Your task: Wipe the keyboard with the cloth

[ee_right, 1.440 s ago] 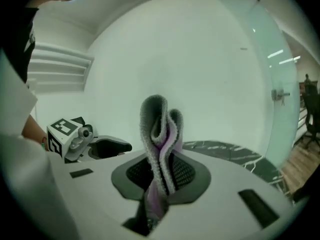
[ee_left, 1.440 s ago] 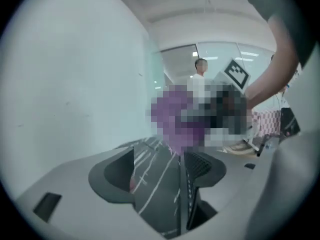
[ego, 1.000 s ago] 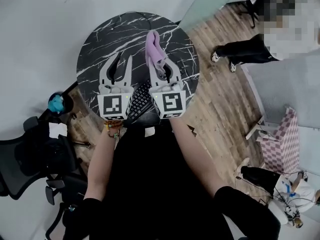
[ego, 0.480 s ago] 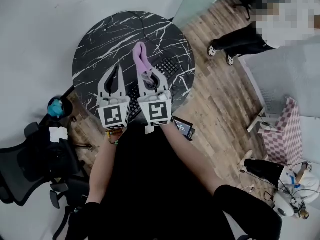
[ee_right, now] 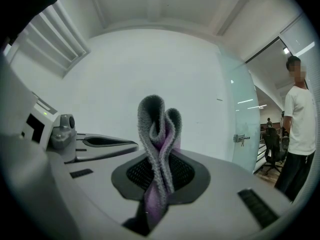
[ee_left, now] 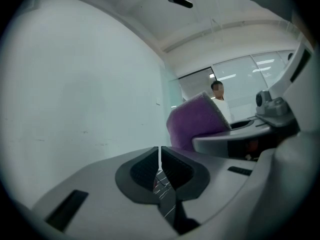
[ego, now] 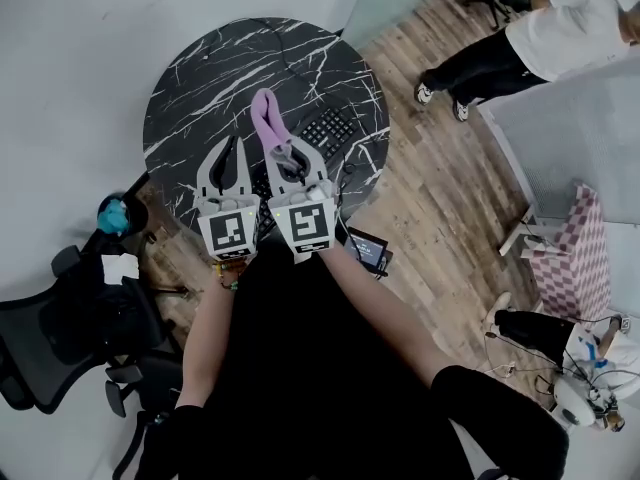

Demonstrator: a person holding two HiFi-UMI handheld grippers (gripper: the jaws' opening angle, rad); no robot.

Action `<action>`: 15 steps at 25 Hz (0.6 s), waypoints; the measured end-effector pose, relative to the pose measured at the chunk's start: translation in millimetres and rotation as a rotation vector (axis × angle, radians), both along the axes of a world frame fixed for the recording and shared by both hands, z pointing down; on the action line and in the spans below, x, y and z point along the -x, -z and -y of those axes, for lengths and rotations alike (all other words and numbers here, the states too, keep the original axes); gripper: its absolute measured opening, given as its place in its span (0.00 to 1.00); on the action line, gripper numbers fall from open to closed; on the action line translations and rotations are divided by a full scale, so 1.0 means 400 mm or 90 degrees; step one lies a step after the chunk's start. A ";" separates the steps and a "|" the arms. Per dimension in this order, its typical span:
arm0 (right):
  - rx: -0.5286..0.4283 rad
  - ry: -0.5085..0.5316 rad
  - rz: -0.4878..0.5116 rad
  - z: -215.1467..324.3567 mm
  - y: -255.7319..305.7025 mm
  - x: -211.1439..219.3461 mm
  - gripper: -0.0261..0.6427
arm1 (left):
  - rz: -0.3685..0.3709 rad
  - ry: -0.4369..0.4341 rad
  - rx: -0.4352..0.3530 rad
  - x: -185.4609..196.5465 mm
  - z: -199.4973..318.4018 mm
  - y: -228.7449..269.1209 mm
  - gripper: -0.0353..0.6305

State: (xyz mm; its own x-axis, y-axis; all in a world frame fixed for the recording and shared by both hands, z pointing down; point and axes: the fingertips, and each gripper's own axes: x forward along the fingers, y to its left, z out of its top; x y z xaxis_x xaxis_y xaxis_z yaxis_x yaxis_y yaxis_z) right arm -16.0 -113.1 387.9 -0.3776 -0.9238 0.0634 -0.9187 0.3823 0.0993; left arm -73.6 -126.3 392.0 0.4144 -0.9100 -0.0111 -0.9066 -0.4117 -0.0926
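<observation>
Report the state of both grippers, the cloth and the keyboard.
Left gripper: shut, empty.
Right gripper: shut on the cloth.
Cloth: folded, pinched between the right jaws, sticking up.
Keyboard: flat on the table, partly hidden behind the grippers.

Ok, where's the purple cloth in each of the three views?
Head view: cloth upper centre, sticking out of the right claw.
Left gripper view: right of centre.
Right gripper view: dead centre, pinched in that claw.
Shared landmark: the person in white.
</observation>
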 end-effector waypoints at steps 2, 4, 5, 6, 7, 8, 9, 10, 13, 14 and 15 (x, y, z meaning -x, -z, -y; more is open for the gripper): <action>-0.003 0.004 0.000 -0.006 0.006 0.005 0.13 | 0.009 -0.007 -0.005 -0.010 -0.009 0.003 0.09; -0.006 0.009 0.002 -0.010 0.009 0.011 0.13 | 0.010 -0.008 -0.008 -0.012 -0.015 0.005 0.09; -0.007 0.012 0.003 -0.011 0.010 0.014 0.13 | 0.009 -0.007 -0.009 -0.012 -0.017 0.006 0.09; -0.008 0.015 0.004 -0.013 0.011 0.017 0.13 | 0.008 -0.006 -0.009 -0.012 -0.018 0.007 0.09; -0.008 0.017 0.005 -0.015 0.013 0.019 0.13 | 0.007 -0.004 -0.009 -0.013 -0.019 0.008 0.09; -0.008 0.018 0.006 -0.016 0.013 0.020 0.13 | 0.006 -0.003 -0.010 -0.014 -0.020 0.010 0.09; -0.008 0.019 0.007 -0.017 0.014 0.020 0.13 | 0.004 -0.003 -0.011 -0.015 -0.020 0.013 0.09; -0.007 0.019 0.008 -0.017 0.015 0.021 0.13 | 0.003 -0.002 -0.014 -0.016 -0.021 0.017 0.09; -0.006 0.018 0.011 -0.013 0.017 0.018 0.13 | 0.001 -0.003 -0.022 -0.015 -0.023 0.025 0.09; -0.006 0.018 0.009 -0.011 0.018 0.017 0.13 | 0.001 -0.004 -0.024 -0.014 -0.023 0.026 0.09; -0.006 0.018 0.007 -0.009 0.019 0.015 0.13 | 0.001 -0.004 -0.025 -0.013 -0.023 0.026 0.09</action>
State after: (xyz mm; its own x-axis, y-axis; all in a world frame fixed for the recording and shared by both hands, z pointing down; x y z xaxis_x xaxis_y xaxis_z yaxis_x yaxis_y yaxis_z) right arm -22.1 -109.7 380.2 -0.4041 -0.9133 0.0501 -0.9086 0.4071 0.0929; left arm -68.3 -117.1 381.6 0.4205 -0.9061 -0.0461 -0.9037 -0.4137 -0.1106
